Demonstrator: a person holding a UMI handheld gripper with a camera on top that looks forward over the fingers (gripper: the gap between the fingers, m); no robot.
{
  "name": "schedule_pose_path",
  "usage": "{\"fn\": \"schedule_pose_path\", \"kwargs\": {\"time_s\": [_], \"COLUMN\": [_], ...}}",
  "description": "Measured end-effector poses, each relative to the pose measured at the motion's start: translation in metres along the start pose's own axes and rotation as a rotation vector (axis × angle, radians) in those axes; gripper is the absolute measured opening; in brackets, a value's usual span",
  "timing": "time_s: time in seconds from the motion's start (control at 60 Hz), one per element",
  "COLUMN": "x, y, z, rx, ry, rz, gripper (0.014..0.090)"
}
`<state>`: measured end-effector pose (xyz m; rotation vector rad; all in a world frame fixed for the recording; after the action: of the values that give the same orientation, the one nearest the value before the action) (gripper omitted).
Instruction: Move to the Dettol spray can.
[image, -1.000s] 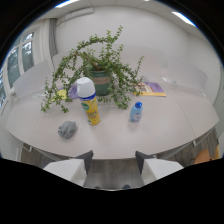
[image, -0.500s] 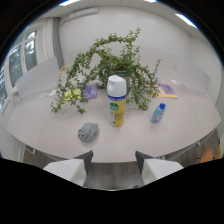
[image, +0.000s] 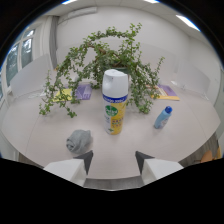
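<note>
White table (image: 165, 145), Dettol can (image: 114, 102) ahead (upright), tongs (image: 113, 159) parted, empty

The tongs (image: 112, 161) have pale blocks with dark tips.

plant pot: hidden behind the dettol spray can (image: 114, 102) and the plant's (image: 102, 60) own leaves, so its shape cannot be told.
can label: the green mark and print on the yellow band are too blurred to read.
grey object (image: 79, 141): a crumpled lump on the table (image: 190, 135); too soft in outline to tell cloth from anything else.
blue bottle (image: 162, 117): small, label unreadable.
papers behind the plant: purple and yellow sheets partly covered by branches; contents too small to tell.
gripper (image: 114, 159): only the dark tips and pale bodies of the fingers show, spread apart; everything behind them is cut off by the black border.
table's near edge: lost under the fingers.
</note>
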<state>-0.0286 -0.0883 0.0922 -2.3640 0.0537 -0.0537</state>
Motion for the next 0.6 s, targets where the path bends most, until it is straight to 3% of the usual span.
{"fn": "schedule_pose_path", "kwargs": {"time_s": [0.283, 0.6], "x": [-0.005, -0.006], "y": [-0.016, -0.023], "z": [0.057, 0.078], "rx": [0.019, 0.020], "ry": [0.009, 0.020], "rz": [-0.009, -0.020], "gripper": [0.0840, 0.0839]}}
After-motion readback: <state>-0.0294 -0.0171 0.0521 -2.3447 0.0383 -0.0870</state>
